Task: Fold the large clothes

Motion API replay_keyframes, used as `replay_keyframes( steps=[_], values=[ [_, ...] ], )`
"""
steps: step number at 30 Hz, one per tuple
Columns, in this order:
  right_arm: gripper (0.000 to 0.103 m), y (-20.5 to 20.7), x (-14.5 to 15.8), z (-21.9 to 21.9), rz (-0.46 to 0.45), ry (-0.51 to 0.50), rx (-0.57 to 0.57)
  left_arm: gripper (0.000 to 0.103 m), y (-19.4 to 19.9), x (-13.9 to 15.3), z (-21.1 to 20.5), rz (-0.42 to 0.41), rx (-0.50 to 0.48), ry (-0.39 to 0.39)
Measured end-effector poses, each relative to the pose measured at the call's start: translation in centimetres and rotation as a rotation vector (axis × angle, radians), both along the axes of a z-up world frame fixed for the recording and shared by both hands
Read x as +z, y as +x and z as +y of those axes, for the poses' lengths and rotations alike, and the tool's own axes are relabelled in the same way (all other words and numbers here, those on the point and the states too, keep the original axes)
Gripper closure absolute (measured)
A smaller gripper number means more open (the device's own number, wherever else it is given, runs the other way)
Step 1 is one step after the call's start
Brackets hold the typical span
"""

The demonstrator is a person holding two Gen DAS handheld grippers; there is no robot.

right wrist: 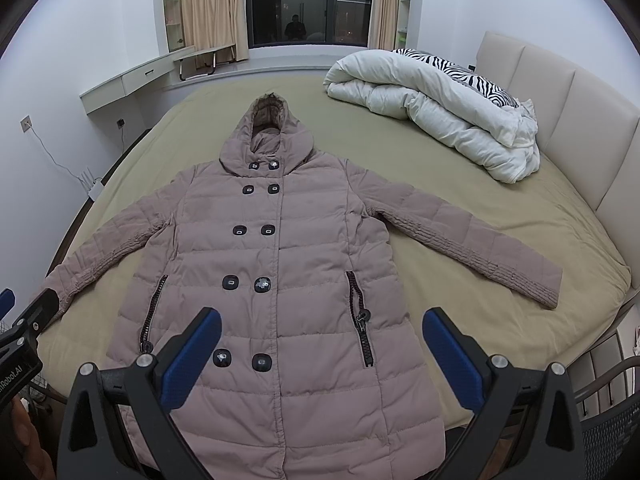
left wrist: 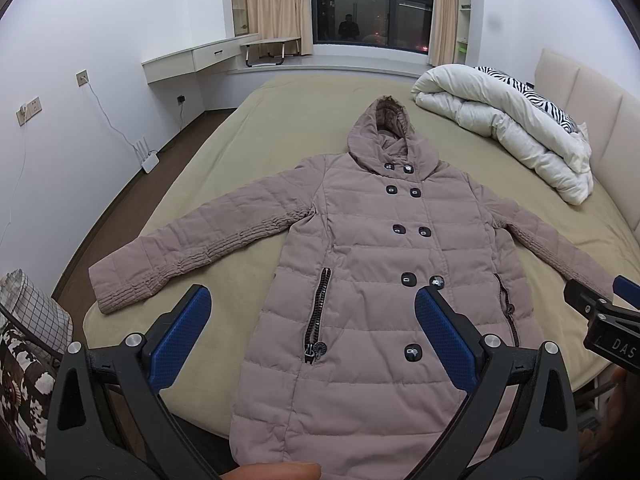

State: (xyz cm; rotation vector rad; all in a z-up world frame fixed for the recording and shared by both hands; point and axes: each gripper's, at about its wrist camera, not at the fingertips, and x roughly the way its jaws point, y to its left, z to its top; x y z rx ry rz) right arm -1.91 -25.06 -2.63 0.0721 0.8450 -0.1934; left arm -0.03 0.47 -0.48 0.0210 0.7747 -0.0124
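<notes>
A long dusty-pink hooded puffer coat (left wrist: 360, 280) lies flat, front up, on the bed, with both sleeves spread out and the hood pointing to the window. It also shows in the right wrist view (right wrist: 288, 280). My left gripper (left wrist: 312, 300) is open and empty, above the coat's lower left part. My right gripper (right wrist: 320, 320) is open and empty, above the coat's lower right part. The right gripper also shows at the right edge of the left wrist view (left wrist: 600, 304), near the right cuff. The left gripper shows at the left edge of the right wrist view (right wrist: 24, 320).
The bed (left wrist: 240, 160) has an olive sheet. A rolled white duvet (left wrist: 508, 124) with a zebra-print pillow (right wrist: 468, 76) lies near the padded headboard (right wrist: 560, 100). A checked fabric item (left wrist: 32, 320) stands at the lower left. A wall desk (left wrist: 192, 60) is at the far left.
</notes>
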Motion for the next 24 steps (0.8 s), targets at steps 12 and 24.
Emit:
replay_keyframes(
  steps=[12,24],
  values=[
    [0.0,-0.04,-0.34,0.06,0.003,0.002,0.0,0.0,-0.02,-0.05,0.08,0.002,-0.001,0.001],
    [0.0,-0.04,-0.65,0.09,0.005,0.002,0.0,0.0,-0.12,0.03,0.23,0.003,0.0,0.001]
  ],
)
